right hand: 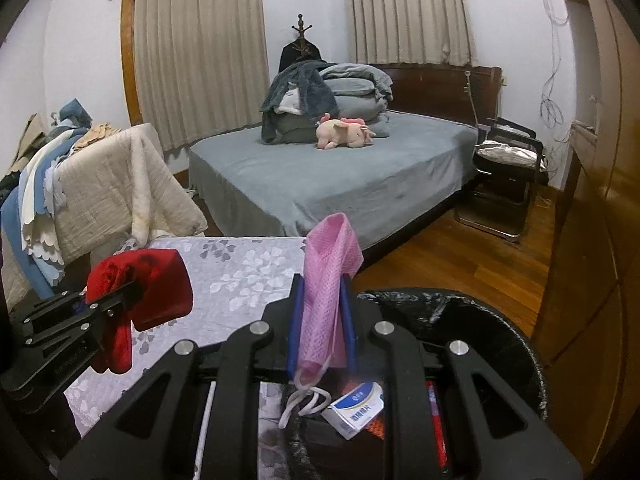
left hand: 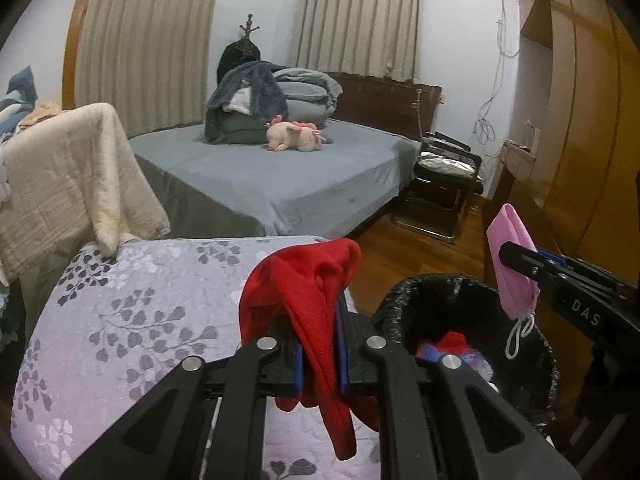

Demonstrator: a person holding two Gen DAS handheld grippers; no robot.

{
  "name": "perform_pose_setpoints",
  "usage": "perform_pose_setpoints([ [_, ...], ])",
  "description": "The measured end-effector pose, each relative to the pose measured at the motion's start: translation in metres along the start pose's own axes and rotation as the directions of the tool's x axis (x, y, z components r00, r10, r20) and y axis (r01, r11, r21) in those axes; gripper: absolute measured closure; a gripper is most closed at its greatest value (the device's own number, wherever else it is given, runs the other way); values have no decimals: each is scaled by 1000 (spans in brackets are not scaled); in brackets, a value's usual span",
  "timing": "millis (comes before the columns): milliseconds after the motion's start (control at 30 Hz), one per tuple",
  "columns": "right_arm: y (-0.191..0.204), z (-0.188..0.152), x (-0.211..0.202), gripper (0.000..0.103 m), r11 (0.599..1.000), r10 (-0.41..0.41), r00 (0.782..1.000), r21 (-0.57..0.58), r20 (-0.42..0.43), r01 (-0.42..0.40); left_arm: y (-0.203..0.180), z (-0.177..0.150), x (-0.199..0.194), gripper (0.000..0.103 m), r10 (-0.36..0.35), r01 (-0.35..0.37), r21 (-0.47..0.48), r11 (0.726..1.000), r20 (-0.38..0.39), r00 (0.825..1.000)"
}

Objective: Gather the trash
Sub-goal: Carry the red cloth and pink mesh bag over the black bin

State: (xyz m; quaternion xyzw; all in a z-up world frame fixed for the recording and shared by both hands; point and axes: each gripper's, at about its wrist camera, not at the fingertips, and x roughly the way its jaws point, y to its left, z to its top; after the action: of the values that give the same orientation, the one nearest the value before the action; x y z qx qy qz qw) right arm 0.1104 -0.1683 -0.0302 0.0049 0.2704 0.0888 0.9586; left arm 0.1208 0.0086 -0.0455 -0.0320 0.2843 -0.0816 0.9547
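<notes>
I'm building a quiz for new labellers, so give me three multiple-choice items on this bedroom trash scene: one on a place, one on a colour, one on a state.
1. Where is the bin?
A. On the bed
B. On the floor beside the flowered cover
C. On the chair

2. What colour is the cloth in the left tool?
A. Red
B. Green
C. White

3. How is the mask held by the right tool?
A. Lying loose in the bin
B. Resting on the bed
C. Pinched between the fingers

Answers:
1 B, the bin's rim sits next to the flowered cover above wood floor.
2 A, red fabric hangs from the blue pads.
3 C, both pads press the pink mask.
</notes>
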Motion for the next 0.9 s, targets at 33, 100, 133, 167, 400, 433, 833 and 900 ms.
perform_pose_setpoints([
  [33,-3,0,-1,86,1000,-3,1000,4,-1,3,-3,0,1,91,-3,3,5,1000,2,1000],
  [100,-8,-1,-2,86,1000,-7,1000,11,1,7,-11,1,3,91,-17,17,15,1000,4,1000],
  [133,-12,-2,-3,86,1000,-14,1000,14,-1,14,-15,2,4,91,-21,21,22,1000,5,1000],
  [167,-14,-2,-3,86,1000,-20,1000,19,-3,20,-19,2,6,91,-27,27,28,999,3,1000],
  [400,-43,-7,-8,86,996,-72,997,55,-10,73,-45,1,17,91,-79,79,71,994,-10,997],
  [433,-49,-8,-9,86,995,-82,997,62,-13,83,-48,1,19,91,-84,85,75,994,-12,996],
  [833,-93,-23,-10,86,984,-151,988,93,-45,154,-99,1,46,91,-161,166,130,978,-47,986],
  [900,-98,-25,-11,86,982,-157,986,101,-50,161,-106,0,51,91,-169,176,138,975,-57,984],
])
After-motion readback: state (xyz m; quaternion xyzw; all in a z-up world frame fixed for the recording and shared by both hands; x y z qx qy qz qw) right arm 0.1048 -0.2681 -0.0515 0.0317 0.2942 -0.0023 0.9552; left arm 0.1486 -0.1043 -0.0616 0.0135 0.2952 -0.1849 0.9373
